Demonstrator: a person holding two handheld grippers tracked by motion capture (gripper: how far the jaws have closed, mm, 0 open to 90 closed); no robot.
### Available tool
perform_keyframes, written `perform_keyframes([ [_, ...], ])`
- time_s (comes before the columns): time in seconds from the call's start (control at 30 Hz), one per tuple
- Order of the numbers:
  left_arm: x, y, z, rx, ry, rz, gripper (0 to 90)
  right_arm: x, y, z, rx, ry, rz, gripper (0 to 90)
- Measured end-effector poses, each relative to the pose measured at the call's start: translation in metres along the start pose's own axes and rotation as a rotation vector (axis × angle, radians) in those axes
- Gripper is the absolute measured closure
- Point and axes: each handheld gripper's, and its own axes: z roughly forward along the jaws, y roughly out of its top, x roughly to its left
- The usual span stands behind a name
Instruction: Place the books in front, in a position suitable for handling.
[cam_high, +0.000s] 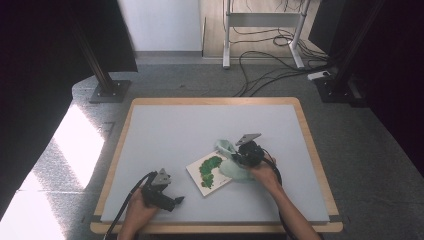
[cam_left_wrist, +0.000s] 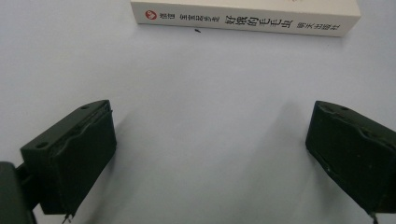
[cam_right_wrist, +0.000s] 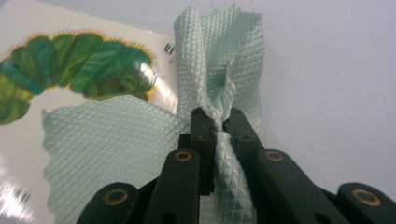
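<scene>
Right gripper view has the right hand-held gripper (cam_right_wrist: 219, 126) pinching a bunched cloth (cam_right_wrist: 112, 144) over the book (cam_right_wrist: 70, 65); sweep toward nine o'clock, pressing flat, while the left hand-held gripper (cam_left_wrist: 210, 154) waits wide open, holding nothing.

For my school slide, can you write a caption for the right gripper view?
Tongs pinch a mint cloth lying across a caterpillar book.

Your right gripper (cam_right_wrist: 219, 123), matt black plastic with brass-coloured rivets, pinches a pale green cloth (cam_right_wrist: 116, 144) of quilted, diamond-textured weave; beneath it the book (cam_right_wrist: 93, 70) shows a glossy cover (glare included) on the smooth, matt grey table (cam_high: 175, 130), wood-edged.
</scene>
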Motion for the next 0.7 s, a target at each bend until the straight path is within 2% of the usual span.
perform_keyframes([
  [0.1,0.0,0.0,0.0,0.0,0.0,0.0,1.7,-0.004,0.007,0.007,0.0,0.004,0.002,82.4],
  [0.2,0.0,0.0,0.0,0.0,0.0,0.0,1.7,-0.008,0.014,0.014,-0.006,0.012,0.022,82.5],
  [0.3,0.0,0.0,0.0,0.0,0.0,0.0,1.7,-0.007,0.016,0.016,-0.005,0.019,0.022,82.5],
  [0.4,0.0,0.0,0.0,0.001,0.0,0.001,1.7,0.002,0.02,0.018,-0.008,0.047,-0.013,82.6],
  [0.47,0.0,0.0,0.0,0.001,0.0,0.001,1.7,0.006,0.021,0.019,-0.01,0.059,-0.018,82.6],
  [0.57,0.0,0.0,0.0,0.0,0.0,0.0,1.7,0.019,0.024,0.022,-0.02,0.1,-0.044,82.7],
  [0.63,0.0,0.0,0.0,0.0,0.0,0.0,1.7,0.026,0.025,0.022,-0.016,0.09,-0.06,82.7],
  [0.7,0.0,0.0,0.0,0.0,0.0,0.0,1.7,0.032,0.026,0.023,-0.02,0.102,-0.068,82.8],
])
